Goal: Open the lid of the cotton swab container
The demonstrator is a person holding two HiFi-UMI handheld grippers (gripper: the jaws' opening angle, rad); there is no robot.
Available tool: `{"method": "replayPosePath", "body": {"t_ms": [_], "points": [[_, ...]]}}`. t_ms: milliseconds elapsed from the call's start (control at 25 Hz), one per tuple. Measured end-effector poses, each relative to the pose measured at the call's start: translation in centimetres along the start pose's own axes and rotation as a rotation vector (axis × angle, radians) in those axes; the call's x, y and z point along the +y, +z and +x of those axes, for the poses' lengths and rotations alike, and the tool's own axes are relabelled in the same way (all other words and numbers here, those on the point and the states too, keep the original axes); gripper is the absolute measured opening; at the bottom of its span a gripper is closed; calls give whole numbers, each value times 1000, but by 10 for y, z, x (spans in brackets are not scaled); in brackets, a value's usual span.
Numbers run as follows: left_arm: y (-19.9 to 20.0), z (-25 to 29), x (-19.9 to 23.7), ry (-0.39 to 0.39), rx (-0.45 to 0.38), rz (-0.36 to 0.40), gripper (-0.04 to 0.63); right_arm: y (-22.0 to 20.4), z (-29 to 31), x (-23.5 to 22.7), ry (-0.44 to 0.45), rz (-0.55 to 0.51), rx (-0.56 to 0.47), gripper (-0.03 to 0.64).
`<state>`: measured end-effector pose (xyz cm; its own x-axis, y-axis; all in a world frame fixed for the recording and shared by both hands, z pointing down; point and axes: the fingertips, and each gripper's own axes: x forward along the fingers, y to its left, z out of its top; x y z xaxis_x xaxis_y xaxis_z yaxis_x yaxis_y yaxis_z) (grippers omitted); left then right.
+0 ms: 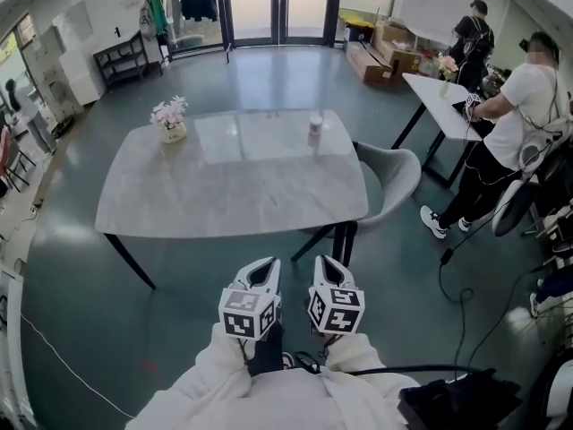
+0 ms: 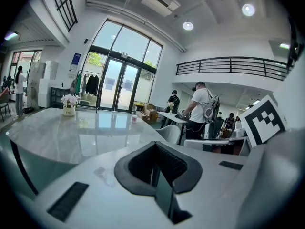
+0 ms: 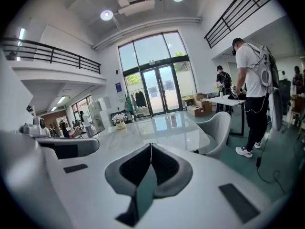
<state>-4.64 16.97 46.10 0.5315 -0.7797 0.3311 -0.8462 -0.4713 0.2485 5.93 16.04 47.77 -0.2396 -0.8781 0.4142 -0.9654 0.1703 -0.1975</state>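
The cotton swab container is a small pale cylinder standing upright near the far right edge of the marble table. It also shows far off as the container in the left gripper view and the container in the right gripper view. My left gripper and right gripper hang side by side close to my body, short of the table's near edge. Both are shut with nothing between the jaws: left gripper, right gripper.
A vase of pink flowers stands at the table's far left. A grey chair sits at the table's right end. Further right, a person in a white shirt stands at a second white table. Cables lie on the floor at right.
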Motion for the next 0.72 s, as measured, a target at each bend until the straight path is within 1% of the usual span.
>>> {"method": "replayPosePath", "body": {"t_ms": [160, 360, 520, 720], "points": [[11, 19, 19, 8, -14, 4, 8, 14, 21, -1, 0, -18, -19, 61], [34, 39, 31, -1, -47, 24, 8, 37, 46, -7, -13, -21, -47, 61], [45, 56, 45, -1, -46, 16, 8, 47, 66, -3, -5, -32, -46, 61], [59, 78, 53, -18, -41, 22, 8, 60, 89, -12, -22, -18, -42, 61]]}}
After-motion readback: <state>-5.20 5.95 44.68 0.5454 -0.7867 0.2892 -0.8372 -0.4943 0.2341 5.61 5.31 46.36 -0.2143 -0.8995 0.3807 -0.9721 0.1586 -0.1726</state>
